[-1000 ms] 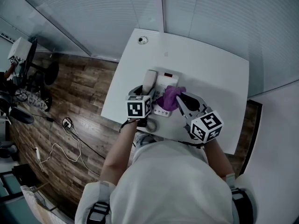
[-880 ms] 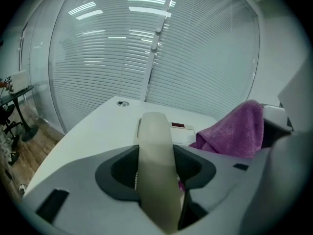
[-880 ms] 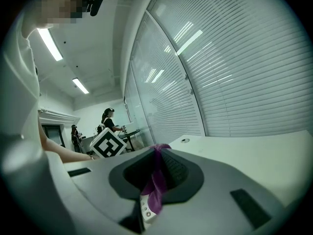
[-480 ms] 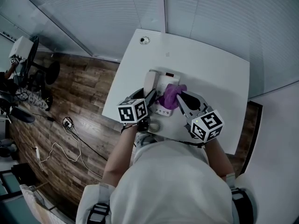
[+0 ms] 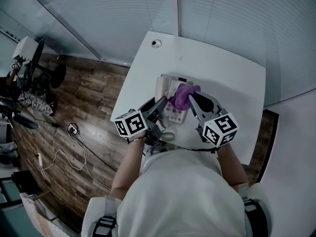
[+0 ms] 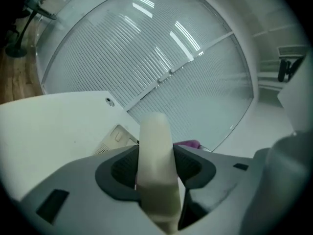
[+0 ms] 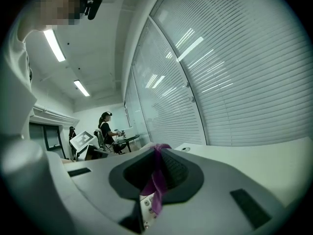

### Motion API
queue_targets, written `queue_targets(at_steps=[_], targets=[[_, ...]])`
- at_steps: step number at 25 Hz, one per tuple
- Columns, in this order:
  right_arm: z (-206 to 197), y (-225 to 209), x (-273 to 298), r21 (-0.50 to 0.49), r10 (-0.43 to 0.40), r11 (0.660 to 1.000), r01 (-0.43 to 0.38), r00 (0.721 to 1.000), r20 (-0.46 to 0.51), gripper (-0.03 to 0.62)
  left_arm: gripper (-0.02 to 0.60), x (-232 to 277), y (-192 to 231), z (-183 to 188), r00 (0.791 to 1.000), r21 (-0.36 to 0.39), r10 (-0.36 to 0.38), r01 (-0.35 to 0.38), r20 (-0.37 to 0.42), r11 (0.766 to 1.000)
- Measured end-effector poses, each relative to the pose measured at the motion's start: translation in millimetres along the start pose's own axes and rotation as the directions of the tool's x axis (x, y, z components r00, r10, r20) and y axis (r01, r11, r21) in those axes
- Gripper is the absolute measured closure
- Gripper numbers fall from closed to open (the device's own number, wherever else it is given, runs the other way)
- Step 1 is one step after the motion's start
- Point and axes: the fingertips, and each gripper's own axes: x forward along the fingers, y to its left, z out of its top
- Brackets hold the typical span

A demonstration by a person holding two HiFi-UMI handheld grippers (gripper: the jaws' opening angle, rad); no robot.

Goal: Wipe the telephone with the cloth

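The white telephone (image 5: 174, 111) sits on the white table (image 5: 232, 78), its base also showing in the left gripper view (image 6: 113, 138). My left gripper (image 5: 157, 106) is shut on the cream handset (image 6: 154, 165), which it holds raised off the base, the jaws standing wide around it. The handset (image 5: 161, 88) stands over the base's left side. My right gripper (image 5: 193, 99) is shut on the purple cloth (image 5: 182, 96), which rests on the top of the base. A strip of the cloth (image 7: 159, 180) hangs between the right jaws (image 7: 157, 173).
A coiled cord (image 5: 167, 135) lies at the table's near edge by the phone. A round cable grommet (image 5: 156, 43) sits at the far left corner. Blinds and glass walls stand behind the table. Wood floor with cables (image 5: 74, 147) lies to the left. People sit at a far desk (image 7: 105, 126).
My left gripper has risen and rolled with the handset in it, its marker cube swinging down-left in the head view. The right gripper and the cloth have stayed put.
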Motion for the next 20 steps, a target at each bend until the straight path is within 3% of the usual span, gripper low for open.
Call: queue_targets(at_steps=[5, 8, 13, 20], targets=[[10.1, 3.7, 5.7, -0.016, 0.011, 1.000, -0.010, 1.000, 0.029, 0.546, 0.356, -7.3, -12.7, -6.9, 0.993, -0.086, -0.115, 0.117, 0.031, 0.989], [13.4, 6.8, 9.0, -0.024, 0.020, 1.000, -0.019, 0.999, 0.041, 0.546, 0.356, -13.2, -14.2, -18.6, 0.989, -0.148, -0.144, 0.147, 0.031, 0.978], [22.5, 8.8, 16.8, -0.038, 0.041, 0.999, -0.039, 0.998, 0.054, 0.546, 0.356, -16.1, -21.3, -20.5, 0.978, -0.112, -0.207, 0.209, 0.029, 0.972], [46.3, 12.0, 18.5, -0.057, 0.082, 0.995, -0.078, 0.993, 0.083, 0.546, 0.356, -22.9, -33.5, -30.2, 0.959, -0.210, -0.278, 0.282, 0.047, 0.936]])
